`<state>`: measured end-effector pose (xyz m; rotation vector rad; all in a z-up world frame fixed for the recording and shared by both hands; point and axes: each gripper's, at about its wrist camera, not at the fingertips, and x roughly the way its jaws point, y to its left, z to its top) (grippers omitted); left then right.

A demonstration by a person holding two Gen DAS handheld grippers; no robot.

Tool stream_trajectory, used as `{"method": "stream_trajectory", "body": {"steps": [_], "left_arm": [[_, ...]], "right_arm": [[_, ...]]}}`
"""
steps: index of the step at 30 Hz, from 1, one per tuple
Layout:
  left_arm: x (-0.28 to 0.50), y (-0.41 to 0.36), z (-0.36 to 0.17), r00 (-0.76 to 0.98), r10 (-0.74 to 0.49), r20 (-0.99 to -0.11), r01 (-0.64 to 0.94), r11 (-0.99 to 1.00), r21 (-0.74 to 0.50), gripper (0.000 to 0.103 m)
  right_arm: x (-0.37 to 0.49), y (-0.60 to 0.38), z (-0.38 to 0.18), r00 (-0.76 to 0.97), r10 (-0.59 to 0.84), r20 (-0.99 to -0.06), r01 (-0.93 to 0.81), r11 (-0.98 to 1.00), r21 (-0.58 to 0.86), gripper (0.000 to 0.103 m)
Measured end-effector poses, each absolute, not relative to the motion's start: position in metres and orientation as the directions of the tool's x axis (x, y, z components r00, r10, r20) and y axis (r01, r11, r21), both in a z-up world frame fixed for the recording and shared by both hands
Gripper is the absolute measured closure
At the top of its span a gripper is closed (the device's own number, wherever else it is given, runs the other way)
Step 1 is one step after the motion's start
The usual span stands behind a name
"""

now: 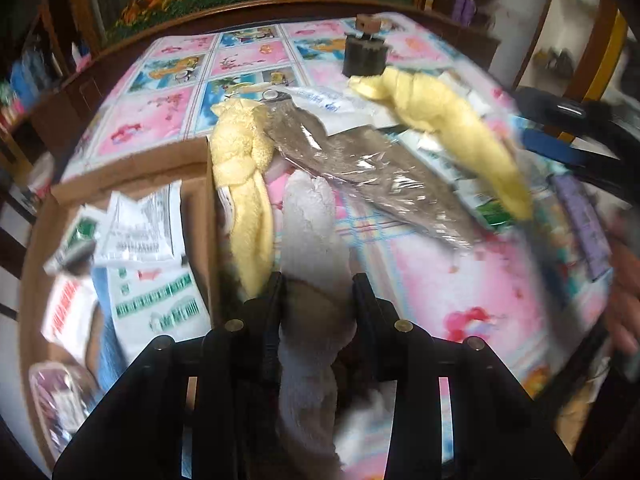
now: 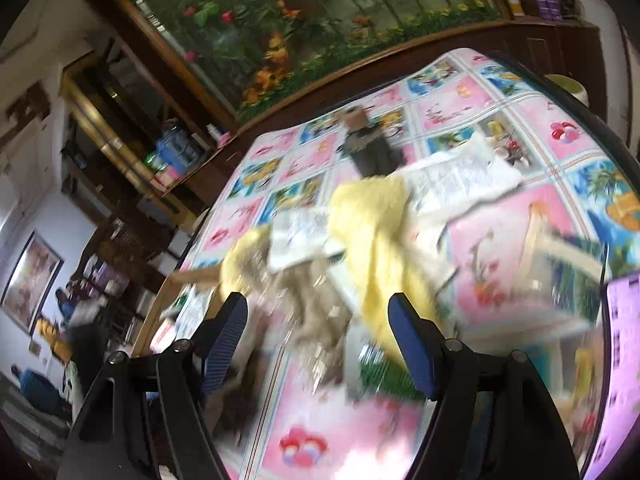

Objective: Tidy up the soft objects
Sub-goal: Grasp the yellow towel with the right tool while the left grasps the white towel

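My left gripper (image 1: 318, 280) is shut on a whitish-grey plush towel (image 1: 312, 224), held over the table beside a cardboard box (image 1: 196, 200). A yellow twisted towel (image 1: 244, 184) hangs over the box's right wall. A second yellow towel (image 1: 452, 124) lies further right, and shows in the right wrist view (image 2: 376, 232). A grey cloth in clear plastic (image 1: 360, 164) lies between them; it also shows in the right wrist view (image 2: 316, 304). My right gripper (image 2: 320, 332) is open above the grey cloth and yellow towel, holding nothing.
The box holds several paper packets (image 1: 140, 224). White printed packets (image 2: 460, 180) and a dark weight-like object (image 1: 366, 56) lie at the far side of the patterned tablecloth (image 1: 168, 112). A purple packet (image 1: 580, 220) lies at the right. Shelves stand on the left.
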<state>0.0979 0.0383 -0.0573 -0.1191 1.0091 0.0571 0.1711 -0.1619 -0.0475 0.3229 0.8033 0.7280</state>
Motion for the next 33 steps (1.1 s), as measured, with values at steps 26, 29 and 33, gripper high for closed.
{"method": "stream_trajectory", "body": {"steps": [26,29,33], "left_arm": [[-0.004,0.119,0.014,0.769,-0.188,-0.610,-0.219,0.820,-0.529,0.069],[-0.015,0.140,0.025,0.790,-0.132,-0.599,-0.251,0.821,-0.513,0.069],[-0.020,0.169,0.029,0.799,-0.051,-0.600,-0.307,0.823,-0.479,0.069]], "right_arm": [[0.197,-0.142,-0.042,0.478,0.827,-0.295,-0.580,0.549,0.602,0.063],[0.166,-0.130,-0.024,0.432,0.862,-0.264,-0.621,0.497,0.606,0.063],[0.130,-0.089,-0.008,0.332,0.908,-0.256,-0.667,0.417,0.617,0.063]]}}
